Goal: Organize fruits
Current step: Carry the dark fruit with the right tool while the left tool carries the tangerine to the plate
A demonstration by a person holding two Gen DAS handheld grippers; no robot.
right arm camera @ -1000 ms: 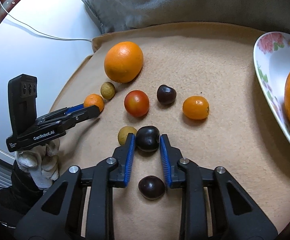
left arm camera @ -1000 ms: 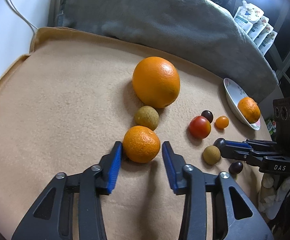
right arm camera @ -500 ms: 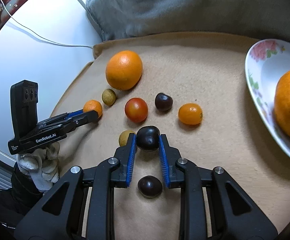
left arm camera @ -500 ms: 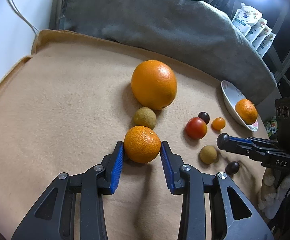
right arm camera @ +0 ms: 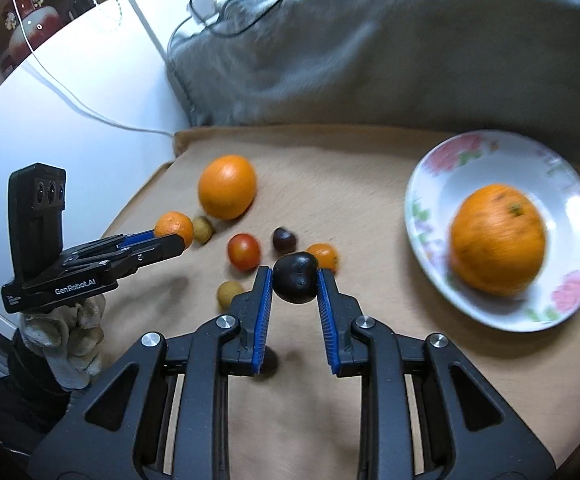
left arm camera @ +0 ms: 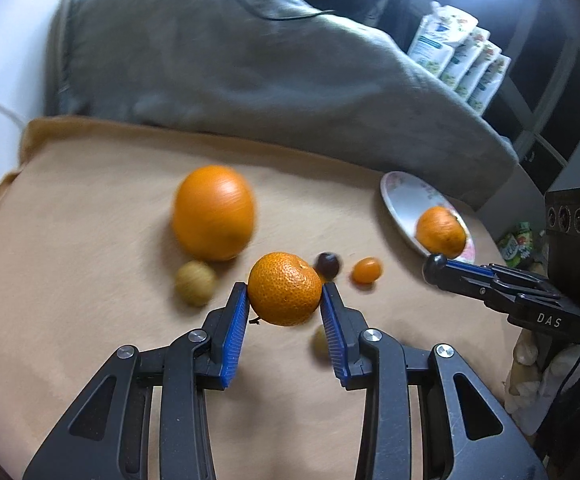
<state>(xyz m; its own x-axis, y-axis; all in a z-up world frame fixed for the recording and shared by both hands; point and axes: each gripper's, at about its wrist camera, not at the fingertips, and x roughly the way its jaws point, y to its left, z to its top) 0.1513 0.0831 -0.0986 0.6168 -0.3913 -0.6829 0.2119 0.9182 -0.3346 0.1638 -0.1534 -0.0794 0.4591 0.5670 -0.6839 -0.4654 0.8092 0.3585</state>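
mandarin (left arm camera: 284,289) is pinched between the blue pads of the left gripper (left arm camera: 286,300), jaws closed to the fruit's width, contact on both sides at about mid-height. it looks clear of the tan cloth (left arm camera: 90,240); there's a shadow under it. dark fruit (right arm camera: 294,277) is clamped the same way in the right gripper (right arm camera: 293,284), jaws nearly as narrow as they go, also off the cloth.

on the cloth: big orange (left arm camera: 213,212), a brown round fruit (left arm camera: 195,283) just beside it, red tomato (right arm camera: 243,251), dark cherry (right arm camera: 284,239), small orange tomato (right arm camera: 322,256), another brown one (right arm camera: 229,294) near the right gripper's left finger, and one more dark fruit mostly hidden under that finger. plate (right arm camera: 441,184) sits at the right with one orange (right arm camera: 497,239) in it; grey blanket (right arm camera: 369,60) lies behind.

my read: this is the carry step, both fruits heading for the plate. suggestions:
- hold the squeeze constant. both fruits are round and held only at the tips, so any relaxing lets them roll out.
- mandarin is soft, don't tighten more.
- keep both high enough to pass over the small fruits between here and the plate.
- right gripper is closer to the plate, send it first so the two don't cross.
- aim for the bare part of the plate on the near side of the orange, lower until the fruit touches, then open. dropping from height risks a roll over the shallow rim.
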